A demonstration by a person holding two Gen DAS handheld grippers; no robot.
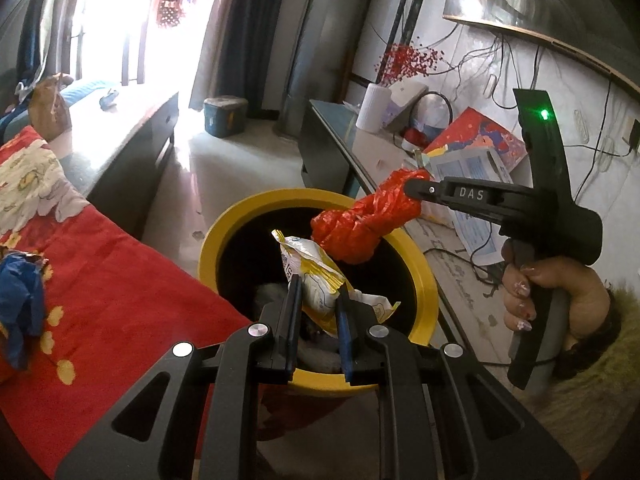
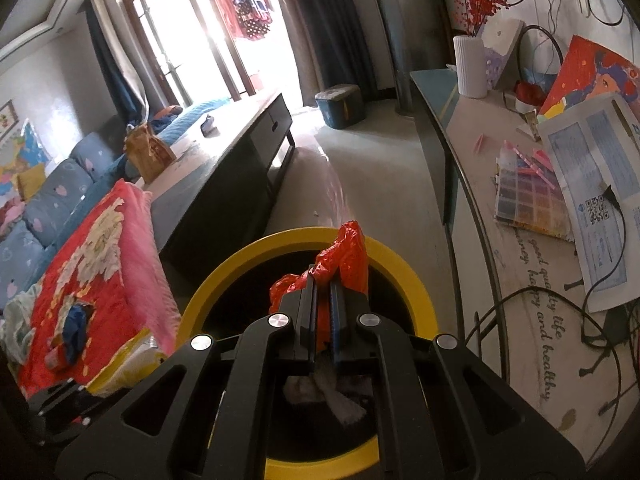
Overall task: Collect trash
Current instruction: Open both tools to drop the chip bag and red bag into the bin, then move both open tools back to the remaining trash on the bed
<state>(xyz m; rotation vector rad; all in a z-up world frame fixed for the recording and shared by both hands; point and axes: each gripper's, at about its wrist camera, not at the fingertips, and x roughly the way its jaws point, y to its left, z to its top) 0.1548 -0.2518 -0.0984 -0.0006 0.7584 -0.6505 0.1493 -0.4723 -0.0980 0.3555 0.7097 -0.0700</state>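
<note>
The bin (image 2: 224,276) mouth lies open below both grippers, with only rags low inside. A red bedspread (image 1: 120,264) crowds its left rim and a cluttered worktop (image 2: 532,280) stands just right. Beyond it, bare floor (image 2: 360,184) runs clear between a dark cabinet (image 2: 240,148) and the worktop.

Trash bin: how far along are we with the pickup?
Some waste already lies in the yellow bin. In hand: left gripper holds a yellow wrapper, right gripper a red plastic bag, both over the opening, unreleased. A crumpled blue piece remains on the red blanket.
</note>
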